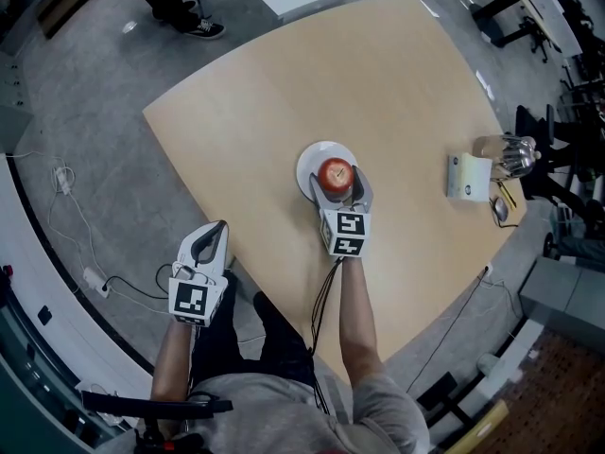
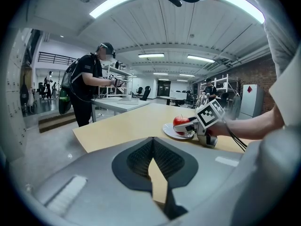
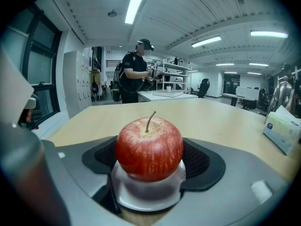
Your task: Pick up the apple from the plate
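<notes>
A red apple (image 1: 336, 174) (image 3: 149, 147) stands upright on a small white plate (image 1: 310, 162) (image 3: 146, 194) near the middle of the tan table (image 1: 284, 93). My right gripper (image 1: 338, 185) (image 3: 149, 159) reaches over the plate's near rim, and its dark pads (image 3: 202, 161) meet the apple's two sides. The apple rests on the plate. My left gripper (image 1: 219, 227) (image 2: 153, 140) hangs off the table's near-left edge, shut and empty. Its view also takes in the apple (image 2: 180, 122) and the right gripper (image 2: 202, 124) from the side.
A pale tissue box (image 1: 469, 176) (image 3: 281, 132), a shiny metal object (image 1: 506, 154) and a mouse (image 1: 500, 210) lie at the table's right edge. A person in dark clothes (image 2: 89, 86) stands at another table beyond. Cables (image 1: 85, 253) run over the floor to the left.
</notes>
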